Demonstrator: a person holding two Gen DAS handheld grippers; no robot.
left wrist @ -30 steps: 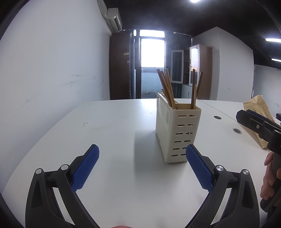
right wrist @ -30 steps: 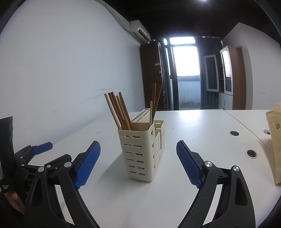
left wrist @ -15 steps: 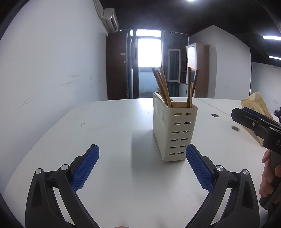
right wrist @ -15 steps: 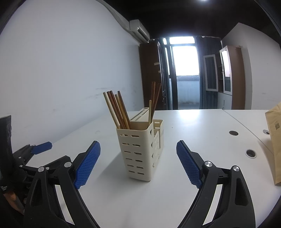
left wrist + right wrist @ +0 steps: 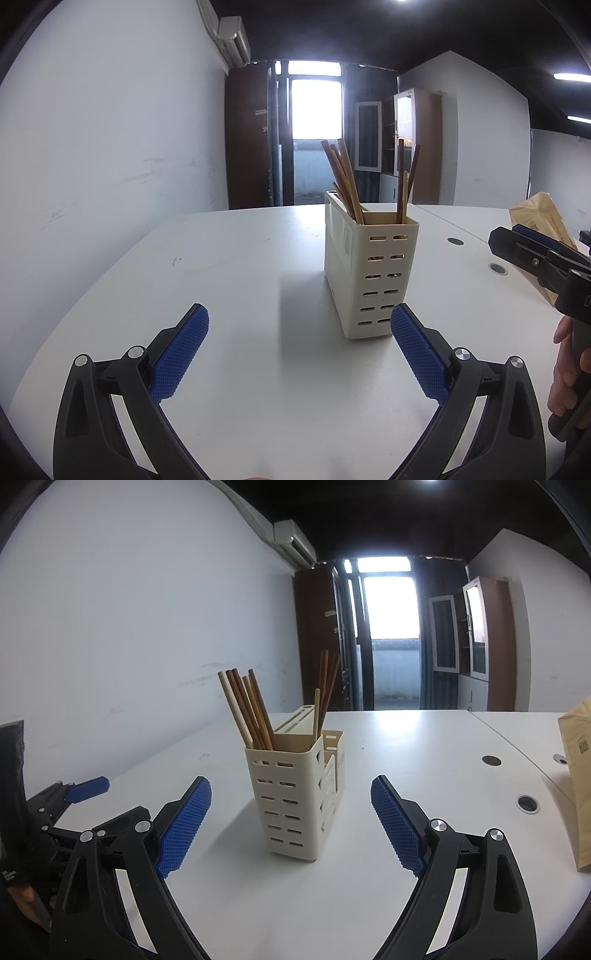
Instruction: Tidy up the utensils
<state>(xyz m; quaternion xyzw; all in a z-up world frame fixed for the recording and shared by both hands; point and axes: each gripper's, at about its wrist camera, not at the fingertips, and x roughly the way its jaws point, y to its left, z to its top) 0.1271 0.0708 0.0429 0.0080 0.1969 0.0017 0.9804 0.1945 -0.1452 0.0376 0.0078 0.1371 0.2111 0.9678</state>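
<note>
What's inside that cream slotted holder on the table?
The utensil holder contains wooden chopsticks leaning left in the front compartment, and a few more chopsticks behind them. Their lower ends are hidden by the walls; whether anything else sits inside cannot be seen.

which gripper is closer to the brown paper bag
Right. The right gripper hangs open just left of the brown paper bag, which stands at its side. The left gripper, also open, sits farther left, with the right gripper between it and the bag.

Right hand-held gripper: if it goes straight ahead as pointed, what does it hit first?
Likely the cream utensil holder: it stands centred ahead of the open right hand-held gripper, with only bare table before it.
</note>
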